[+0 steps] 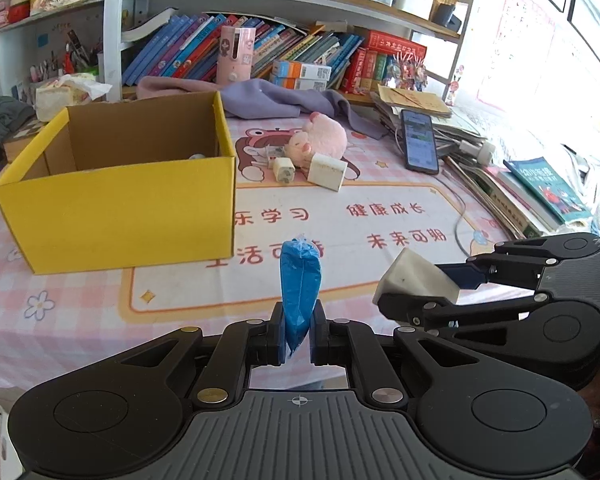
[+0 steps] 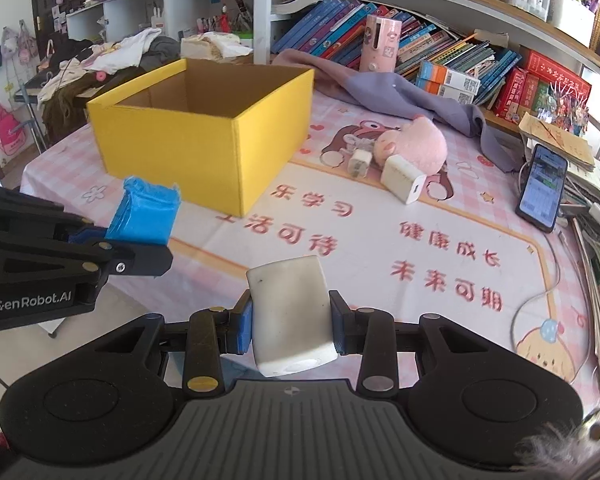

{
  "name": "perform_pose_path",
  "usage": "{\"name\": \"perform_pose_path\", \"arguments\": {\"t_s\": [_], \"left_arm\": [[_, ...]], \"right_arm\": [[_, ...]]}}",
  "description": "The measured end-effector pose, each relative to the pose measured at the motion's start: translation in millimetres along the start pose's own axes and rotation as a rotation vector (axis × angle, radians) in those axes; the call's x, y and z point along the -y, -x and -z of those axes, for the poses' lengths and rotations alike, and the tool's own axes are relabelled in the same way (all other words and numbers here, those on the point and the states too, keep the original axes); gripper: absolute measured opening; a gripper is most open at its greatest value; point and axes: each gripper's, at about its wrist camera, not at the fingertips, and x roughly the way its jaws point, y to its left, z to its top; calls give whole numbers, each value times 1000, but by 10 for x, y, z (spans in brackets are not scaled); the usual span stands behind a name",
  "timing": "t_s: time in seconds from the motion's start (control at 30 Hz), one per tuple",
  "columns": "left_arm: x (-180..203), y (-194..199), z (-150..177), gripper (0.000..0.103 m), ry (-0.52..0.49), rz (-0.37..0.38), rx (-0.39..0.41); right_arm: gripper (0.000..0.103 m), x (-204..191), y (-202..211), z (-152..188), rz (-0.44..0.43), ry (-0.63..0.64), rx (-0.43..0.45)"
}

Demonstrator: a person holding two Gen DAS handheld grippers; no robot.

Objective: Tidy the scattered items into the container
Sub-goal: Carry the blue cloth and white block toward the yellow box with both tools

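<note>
Both grippers are loaded and neither load is in the box yet. The left gripper (image 1: 299,330) has its jaws clamped on a folded blue plastic bag (image 1: 300,288), which stands upright above the table (image 1: 80,304), just near and to the right of the yellow box (image 1: 116,204). The right gripper (image 2: 292,326) has its jaws clamped on a white block (image 2: 290,312), perhaps a charger or power bank, held over the near middle of the table and well apart from the box. The box sits at the far left, open at the top; the left wrist view shows a small pale thing (image 1: 197,157) low against its inner front wall, so at least one item seems to be inside already, though I cannot tell what it is. Still lying out, to the right of the box, are a pink plush pig (image 2: 414,146), a small white plug (image 2: 358,164) just beside it and a larger white charger (image 2: 403,179) touching the pig's near side. A phone (image 2: 542,186) rests on its cable at the far right; whether it counts as clutter I cannot tell. By my judgement the job is somewhere in its middle: two items need carrying over the box rim and letting go, and then three remain.
</note>
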Motion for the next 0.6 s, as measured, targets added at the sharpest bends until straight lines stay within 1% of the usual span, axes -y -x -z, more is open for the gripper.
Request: {"name": "perform_pose_path", "arguments": {"t_s": [0.2,0.6], "left_arm": [[-101,132,96,9,-7,5,0],[-324,325,227,9,35,-13,29]], "right_arm": [[34,-214,72,39,-5,0,5],[34,-494,108,-5,-25,50,26]]}}
